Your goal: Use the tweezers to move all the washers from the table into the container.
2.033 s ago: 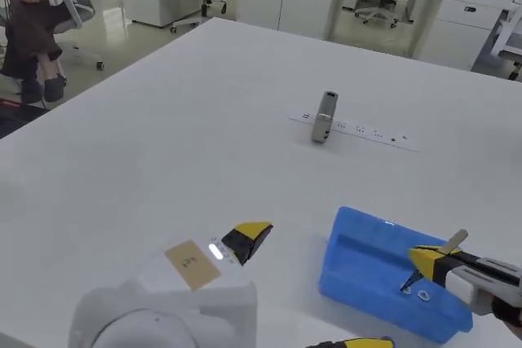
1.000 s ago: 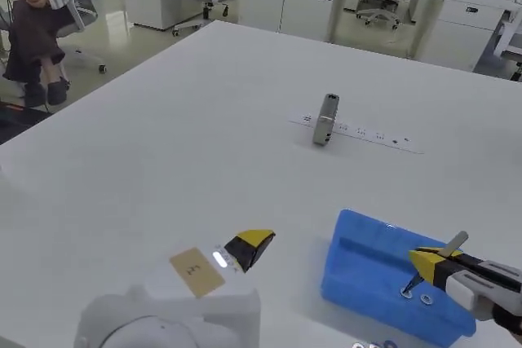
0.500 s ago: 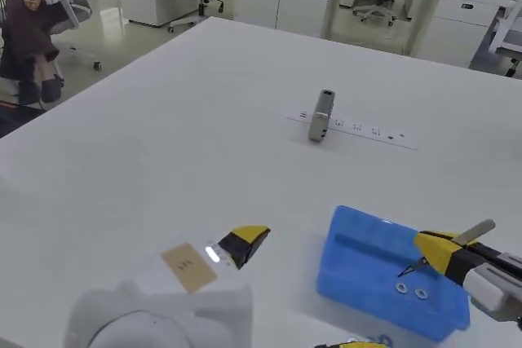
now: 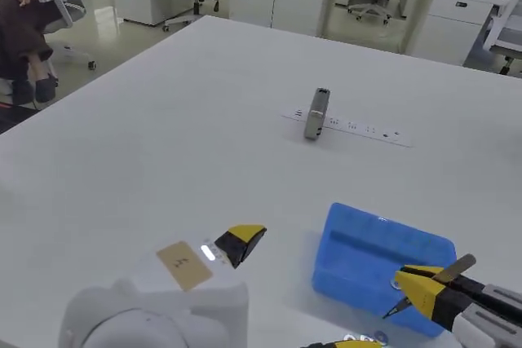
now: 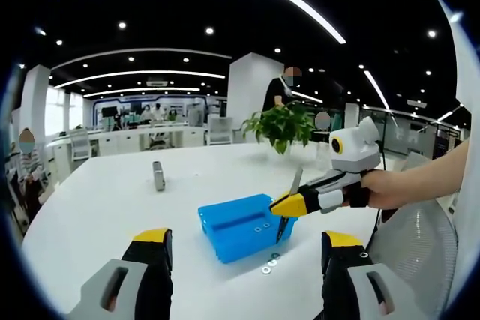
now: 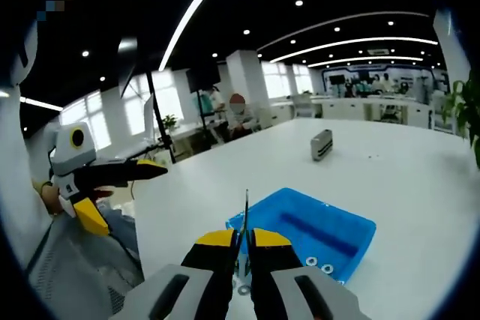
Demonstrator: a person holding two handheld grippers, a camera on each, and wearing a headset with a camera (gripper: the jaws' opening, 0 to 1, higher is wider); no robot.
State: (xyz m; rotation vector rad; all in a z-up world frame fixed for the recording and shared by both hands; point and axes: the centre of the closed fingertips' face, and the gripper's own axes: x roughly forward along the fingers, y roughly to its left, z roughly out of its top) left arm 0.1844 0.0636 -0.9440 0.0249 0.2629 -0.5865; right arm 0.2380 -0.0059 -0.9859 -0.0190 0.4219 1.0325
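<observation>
A blue container (image 4: pixel 367 254) sits near the table's front edge, and the same blue container (image 6: pixel 330 226) holds two washers (image 6: pixel 316 264). My right gripper (image 4: pixel 422 284) is shut on thin tweezers (image 4: pixel 400 306), whose tips hang over the container's near edge. In its own view my right gripper (image 6: pixel 241 239) clamps the tweezers (image 6: pixel 246 207) upright. Loose washers (image 5: pixel 268 264) lie on the table just in front of the container (image 5: pixel 232 224). My left gripper (image 5: pixel 247 239) is wide open with nothing between its fingers, to the left of the container.
A grey block (image 4: pixel 316 113) stands on a white strip (image 4: pixel 363 129) at mid-table. The table's left edge drops to the floor, where a person (image 4: pixel 24 2) sits on a chair. Desks and chairs line the far side.
The tweezers let a washer go inside the container, then rose and drew back toward the container's near edge. The left gripper has stayed in place.
</observation>
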